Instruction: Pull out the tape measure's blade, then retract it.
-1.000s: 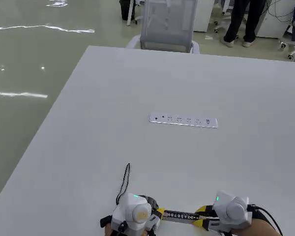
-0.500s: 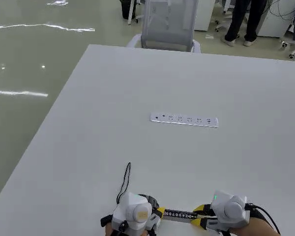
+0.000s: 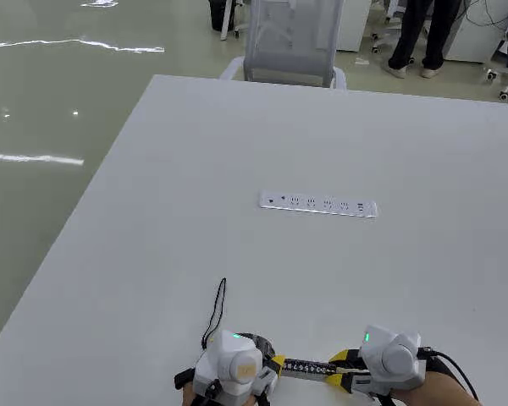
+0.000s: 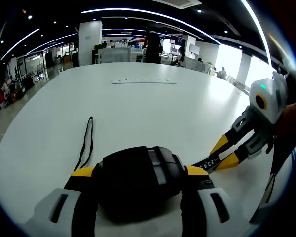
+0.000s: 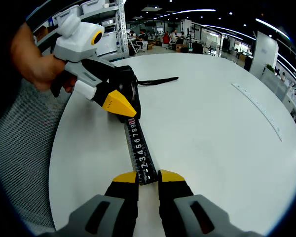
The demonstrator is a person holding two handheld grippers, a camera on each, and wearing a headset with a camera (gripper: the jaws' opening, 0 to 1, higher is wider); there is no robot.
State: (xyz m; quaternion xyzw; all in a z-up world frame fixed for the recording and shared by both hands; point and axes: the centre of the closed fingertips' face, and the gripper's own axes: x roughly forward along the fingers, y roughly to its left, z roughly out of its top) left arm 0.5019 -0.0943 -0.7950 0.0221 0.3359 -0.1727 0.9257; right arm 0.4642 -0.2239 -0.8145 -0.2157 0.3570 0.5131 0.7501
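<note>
L hand-held gripper (image 4: 138,172) clenched on black tape measure case (image 4: 133,181), near front edge of tabletop (image 3: 237,152). R hand-held gripper (image 5: 148,177) pinches blade (image 5: 138,148) tip; short stretch of blade out btw the two.

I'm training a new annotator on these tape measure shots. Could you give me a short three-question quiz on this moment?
1. True or false: the left gripper clamps the black rounded tape measure case.
2. What is the right gripper shut on? A) the end of the black numbered blade B) a red screwdriver C) nothing
3. Fill in: between the two grippers the blade is ___ (extended/retracted).
Key: 1 true; 2 A; 3 extended.
</note>
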